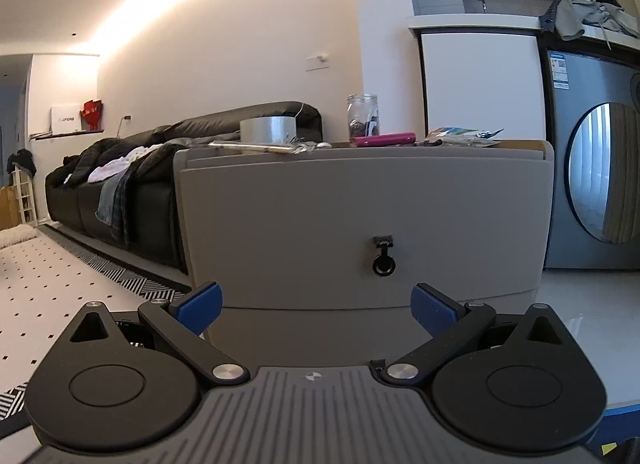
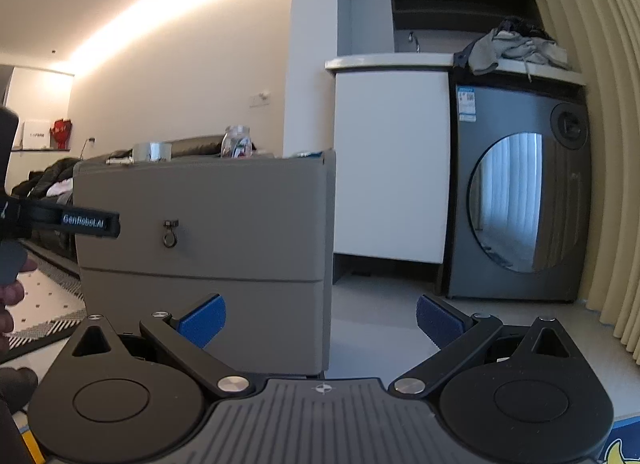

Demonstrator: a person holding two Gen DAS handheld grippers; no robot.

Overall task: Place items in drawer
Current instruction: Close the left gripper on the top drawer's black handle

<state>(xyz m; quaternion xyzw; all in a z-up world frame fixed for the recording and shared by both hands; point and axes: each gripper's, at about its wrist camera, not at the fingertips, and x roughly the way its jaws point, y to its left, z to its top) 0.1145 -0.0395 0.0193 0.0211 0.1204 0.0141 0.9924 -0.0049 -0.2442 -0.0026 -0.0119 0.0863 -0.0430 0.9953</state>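
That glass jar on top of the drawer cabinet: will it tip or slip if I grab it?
The jar looks taller than wide, so a high push would probably tip it. Smooth glass is likely slippery and breakable. It holds some contents, so it is probably not light.

Both wrist cams sit low, near floor height, looking level at the grey drawer cabinet [image 1: 360,224] front. The left view is close and nearly square-on to the ring pull [image 1: 383,260]. The right view sits further back and off to the right, so the cabinet fills its left half; both share cabinet, sofa [image 1: 132,184] and washing machine [image 2: 520,200].
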